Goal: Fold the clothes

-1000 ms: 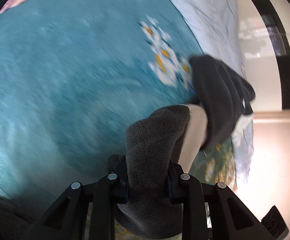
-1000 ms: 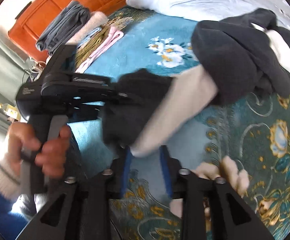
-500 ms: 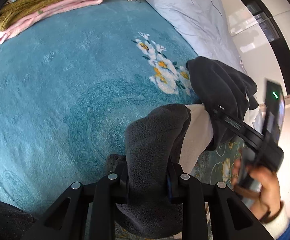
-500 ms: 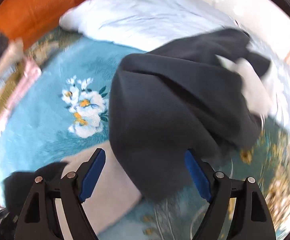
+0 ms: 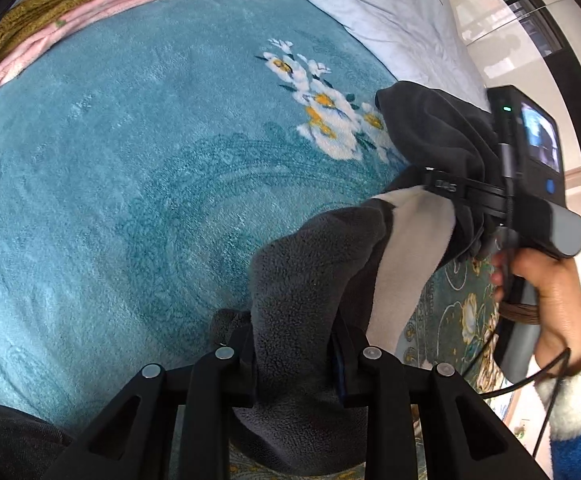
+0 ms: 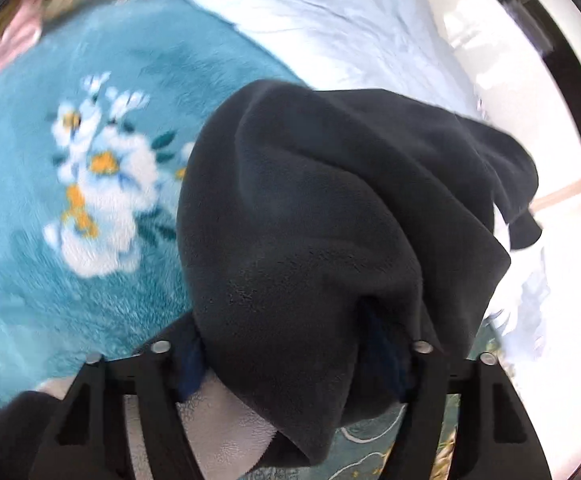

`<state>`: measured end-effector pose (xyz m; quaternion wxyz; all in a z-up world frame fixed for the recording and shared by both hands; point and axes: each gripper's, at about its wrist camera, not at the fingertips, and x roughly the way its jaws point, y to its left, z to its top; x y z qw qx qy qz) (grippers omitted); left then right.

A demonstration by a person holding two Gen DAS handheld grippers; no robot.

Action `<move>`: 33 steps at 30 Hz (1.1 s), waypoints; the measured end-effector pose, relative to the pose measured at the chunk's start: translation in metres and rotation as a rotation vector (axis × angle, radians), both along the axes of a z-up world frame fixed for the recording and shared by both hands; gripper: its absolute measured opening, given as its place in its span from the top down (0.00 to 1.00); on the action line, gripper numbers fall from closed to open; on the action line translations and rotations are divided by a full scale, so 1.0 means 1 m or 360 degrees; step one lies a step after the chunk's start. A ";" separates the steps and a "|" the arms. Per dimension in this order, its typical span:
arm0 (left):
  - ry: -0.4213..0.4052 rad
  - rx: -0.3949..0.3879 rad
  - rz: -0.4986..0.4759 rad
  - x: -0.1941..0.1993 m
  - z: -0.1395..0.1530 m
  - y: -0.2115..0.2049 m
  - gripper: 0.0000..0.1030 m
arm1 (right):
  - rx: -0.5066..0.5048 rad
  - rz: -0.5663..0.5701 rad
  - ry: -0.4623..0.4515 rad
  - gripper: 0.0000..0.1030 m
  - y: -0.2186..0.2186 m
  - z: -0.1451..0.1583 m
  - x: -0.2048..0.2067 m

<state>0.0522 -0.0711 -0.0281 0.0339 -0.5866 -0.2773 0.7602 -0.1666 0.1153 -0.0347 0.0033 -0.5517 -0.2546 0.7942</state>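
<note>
Left wrist view: both tongs now on the dark fleece garment [image 5: 310,264] above the bed.
Left tongs [image 5: 294,354] pinch one end; right tongs [image 6: 290,350], spread wide earlier, have probably closed around the bunched other end, ready to spread it.

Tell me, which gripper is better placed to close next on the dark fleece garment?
The right gripper: its jaws stand wide around the dark fleece garment. The left gripper is already shut on it.

Bright daylight from the window [image 5: 530,36] at far right. Glare washing out the right side in the right wrist view, blanket [image 6: 50,208] motion-blurred there. Fisheye bending, dark corners.
</note>
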 end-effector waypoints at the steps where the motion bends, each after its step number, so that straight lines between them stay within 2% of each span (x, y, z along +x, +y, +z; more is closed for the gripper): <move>1: 0.0010 -0.0011 0.0002 0.001 0.001 0.001 0.72 | -0.0020 -0.0013 0.0004 0.53 0.006 0.005 -0.001; 2: 0.0020 -0.0021 0.0007 0.002 0.001 0.001 0.72 | -0.0015 -0.0015 0.0032 0.68 0.011 0.011 0.000; 3: 0.0034 -0.0009 0.0019 0.003 0.002 -0.001 0.72 | -0.0007 -0.0015 0.0076 0.73 0.016 0.019 0.001; 4: 0.0048 0.0006 0.0032 0.004 0.003 -0.004 0.72 | -0.0009 -0.0017 0.0113 0.84 0.021 0.029 0.002; 8: 0.0124 0.0055 0.0061 0.008 0.009 -0.007 0.72 | -0.0117 -0.0096 0.0180 0.86 0.048 0.066 0.001; 14: 0.0199 0.0010 -0.0006 0.009 0.019 0.004 0.73 | -0.0303 -0.0261 0.0327 0.86 0.096 0.118 0.017; 16: 0.0213 0.0052 0.0036 0.012 0.021 -0.002 0.73 | -0.0356 -0.0333 0.0385 0.92 0.104 0.131 0.021; 18: 0.0246 0.0116 0.0076 0.015 0.025 -0.009 0.73 | -0.0400 -0.0400 0.0424 0.92 0.116 0.142 0.027; 23: 0.0321 0.0119 0.0003 0.019 0.037 -0.004 0.73 | -0.0303 -0.0486 0.0494 0.93 0.146 0.152 0.053; 28: 0.0400 0.0163 -0.0097 0.024 0.051 0.003 0.73 | -0.0189 -0.0512 0.0559 0.94 0.164 0.168 0.098; 30: 0.0427 0.0184 -0.0093 0.026 0.055 -0.001 0.73 | -0.0153 -0.0506 0.0579 0.94 0.168 0.177 0.118; 33: 0.0454 0.0232 -0.0026 0.032 0.058 -0.014 0.73 | -0.0194 -0.0529 0.0565 0.94 0.171 0.186 0.152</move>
